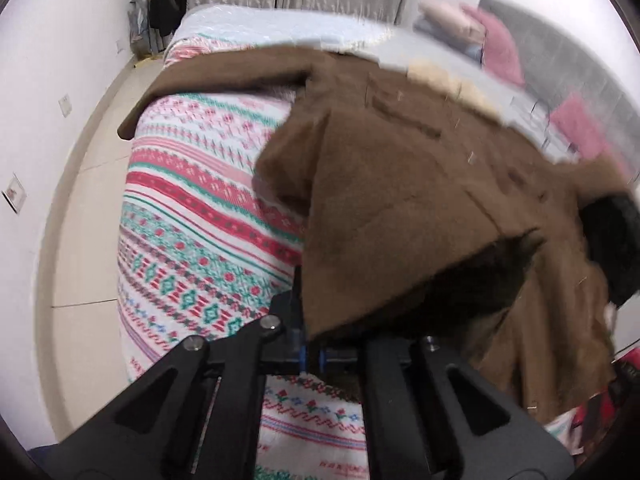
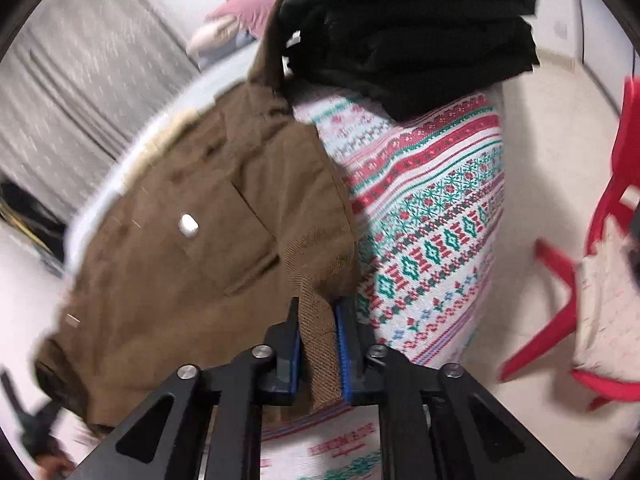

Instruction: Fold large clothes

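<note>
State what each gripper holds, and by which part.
Both hold the brown coat: the right gripper pinches a hem corner strip; the left gripper is shut on another edge corner of it.

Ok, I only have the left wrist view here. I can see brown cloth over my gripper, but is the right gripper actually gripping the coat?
Observer: Yes. The right gripper is shut on a strip of the brown coat's edge, cloth pinched between its blue pads.
Operator: What is the dark shape at my right edge?
Observer: A folded black garment, lying on the patterned bedspread beyond the coat.
Operator: Anything beside the bed on that side?
Observer: A red plastic chair stands on the floor with pale cloth on its seat.
</note>
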Demonstrator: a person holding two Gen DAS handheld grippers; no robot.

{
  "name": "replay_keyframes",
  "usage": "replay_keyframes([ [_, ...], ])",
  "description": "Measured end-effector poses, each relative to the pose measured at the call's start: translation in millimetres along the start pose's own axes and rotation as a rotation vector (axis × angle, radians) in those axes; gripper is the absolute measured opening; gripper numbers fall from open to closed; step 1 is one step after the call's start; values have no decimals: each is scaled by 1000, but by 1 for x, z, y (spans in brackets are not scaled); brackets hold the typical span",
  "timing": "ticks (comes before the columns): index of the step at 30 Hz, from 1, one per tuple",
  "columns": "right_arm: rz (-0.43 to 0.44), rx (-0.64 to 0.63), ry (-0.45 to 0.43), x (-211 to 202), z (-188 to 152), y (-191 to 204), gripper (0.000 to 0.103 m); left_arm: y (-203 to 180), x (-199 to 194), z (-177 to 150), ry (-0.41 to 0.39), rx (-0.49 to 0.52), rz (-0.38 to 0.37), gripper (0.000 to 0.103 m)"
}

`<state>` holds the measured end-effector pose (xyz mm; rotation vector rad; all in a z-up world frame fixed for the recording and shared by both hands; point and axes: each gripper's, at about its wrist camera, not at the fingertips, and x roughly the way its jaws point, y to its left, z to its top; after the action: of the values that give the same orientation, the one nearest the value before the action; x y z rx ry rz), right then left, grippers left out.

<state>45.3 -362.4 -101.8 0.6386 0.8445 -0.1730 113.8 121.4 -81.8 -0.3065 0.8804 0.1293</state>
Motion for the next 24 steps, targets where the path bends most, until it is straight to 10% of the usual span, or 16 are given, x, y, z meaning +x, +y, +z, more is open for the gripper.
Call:
replay_keyframes([
  [10, 187, -9, -128, -91, 48, 15, 7, 42, -94, 5, -100, -168, -155, 4],
  [24, 63, 67, -72, -81, 20, -34, 6, 62, -72, -44, 7, -107, -7, 6],
])
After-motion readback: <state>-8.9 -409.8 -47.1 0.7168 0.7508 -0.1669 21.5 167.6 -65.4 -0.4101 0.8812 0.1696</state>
